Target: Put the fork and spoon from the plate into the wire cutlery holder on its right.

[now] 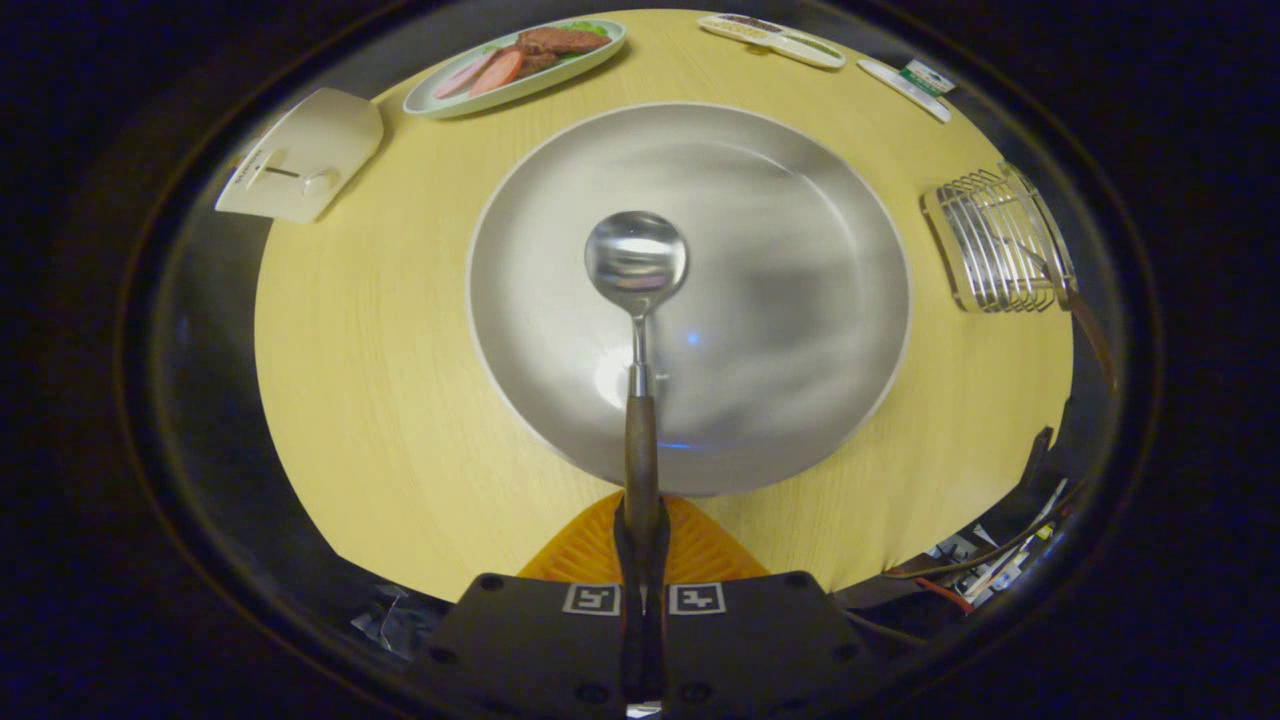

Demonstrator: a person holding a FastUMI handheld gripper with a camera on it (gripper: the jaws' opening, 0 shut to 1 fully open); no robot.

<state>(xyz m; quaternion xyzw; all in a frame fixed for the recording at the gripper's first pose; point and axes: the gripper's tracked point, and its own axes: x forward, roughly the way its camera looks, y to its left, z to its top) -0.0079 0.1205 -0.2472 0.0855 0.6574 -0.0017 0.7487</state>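
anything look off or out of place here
Nothing spilled or damaged. The tongs are shut on the spoon by its handle, bowl out over the empty plate. The wire holder to the right seems to have a brown handle leaning out, likely the fork.

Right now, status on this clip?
Tool shut on spoon handle, bowl over plate. Wire cutlery holder right of plate, one handle in it. Path open.
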